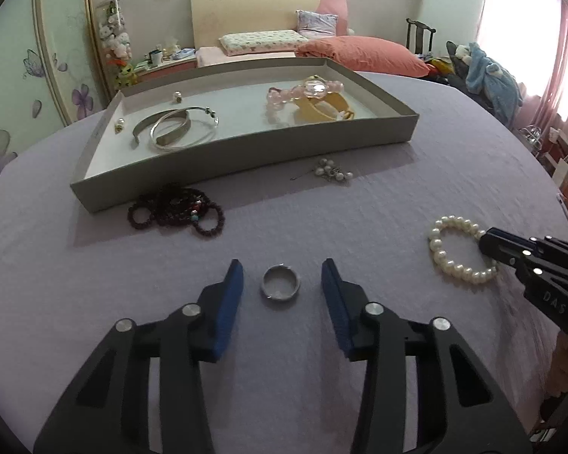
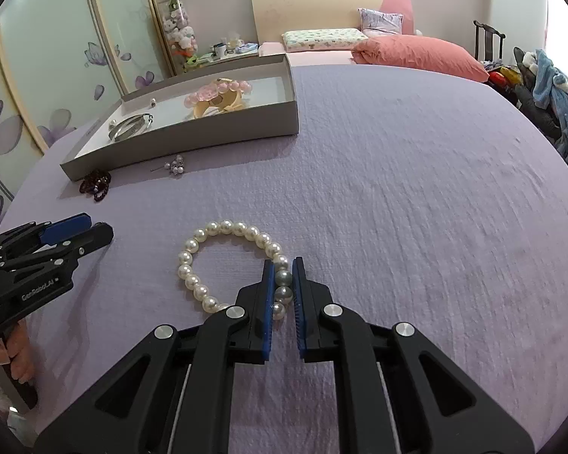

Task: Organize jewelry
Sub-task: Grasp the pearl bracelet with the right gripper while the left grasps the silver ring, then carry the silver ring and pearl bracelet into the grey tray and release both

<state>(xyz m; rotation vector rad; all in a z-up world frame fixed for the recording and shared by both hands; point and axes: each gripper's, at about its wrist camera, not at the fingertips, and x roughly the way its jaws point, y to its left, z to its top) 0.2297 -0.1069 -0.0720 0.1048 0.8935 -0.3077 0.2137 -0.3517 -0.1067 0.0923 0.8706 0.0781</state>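
Note:
A silver ring (image 1: pixel 280 283) lies flat on the lilac bedspread between the blue pads of my left gripper (image 1: pixel 282 274), which is open with a gap on both sides of the ring. My right gripper (image 2: pixel 283 265) is shut on the near side of a white pearl bracelet (image 2: pixel 223 261) that rests on the bedspread; the same bracelet (image 1: pixel 459 248) and right gripper (image 1: pixel 486 244) show at the right in the left wrist view. The grey tray (image 1: pixel 246 151) holds silver bangles (image 1: pixel 178 128), a pink bead bracelet (image 1: pixel 303 94) and a yellow watch (image 1: pixel 322 108).
In front of the tray lie a dark red bead strand (image 1: pixel 178 212) and a small pearl pin (image 1: pixel 331 172). Small earrings (image 1: pixel 119 125) sit in the tray's left end. Pillows and an orange quilt (image 1: pixel 359 53) lie beyond it. A hand (image 2: pixel 15 355) holds the left gripper (image 2: pixel 79 234).

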